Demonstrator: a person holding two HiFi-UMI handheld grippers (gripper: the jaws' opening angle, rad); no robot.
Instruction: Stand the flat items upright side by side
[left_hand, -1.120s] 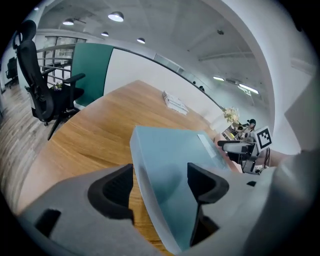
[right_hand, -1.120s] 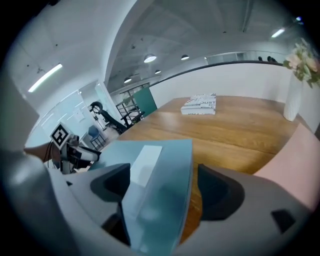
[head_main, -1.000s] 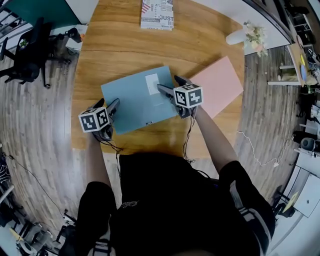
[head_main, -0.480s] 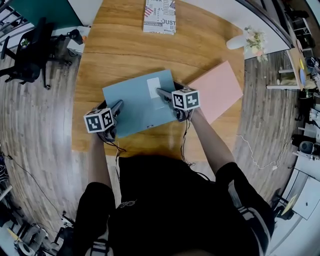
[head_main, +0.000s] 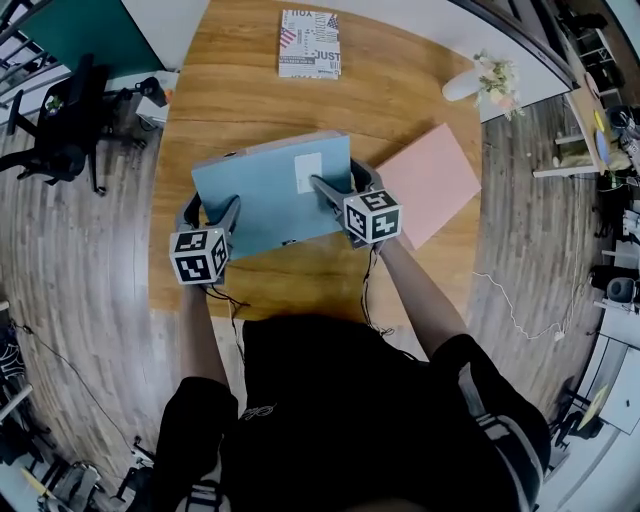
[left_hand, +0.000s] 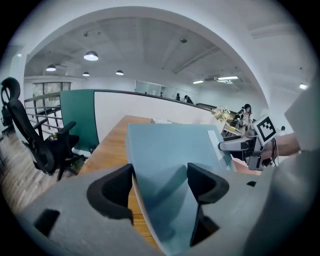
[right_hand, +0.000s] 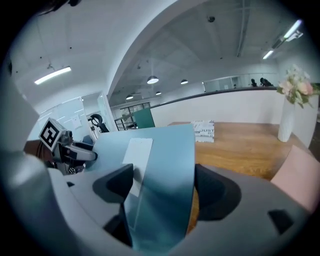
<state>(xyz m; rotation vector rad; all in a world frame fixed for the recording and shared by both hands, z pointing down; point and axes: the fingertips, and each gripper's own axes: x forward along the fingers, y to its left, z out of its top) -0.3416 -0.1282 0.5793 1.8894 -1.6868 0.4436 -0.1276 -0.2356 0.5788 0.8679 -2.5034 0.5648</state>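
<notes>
Both left gripper (head_main: 208, 211) and right gripper (head_main: 338, 181), just closing, hold blue folder (head_main: 265, 200) between jaws.

Blue folder (head_main: 270, 195) tilted up, pink folder (head_main: 430, 180) flat

Open-plan office, black swivel chair (head_main: 60, 115) standing beside a green partition (head_main: 75, 25), round ceiling lights (left_hand: 91, 56) glowing overhead, wooden table (head_main: 250, 90) sitting on plank flooring (head_main: 90, 260), cluttered desks (head_main: 600, 110) lining the edge

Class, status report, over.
Left gripper shut on blue flat folder; right gripper jaws just closed onto it. Folder tilted above wooden table. Pink flat folder lies apart.
</notes>
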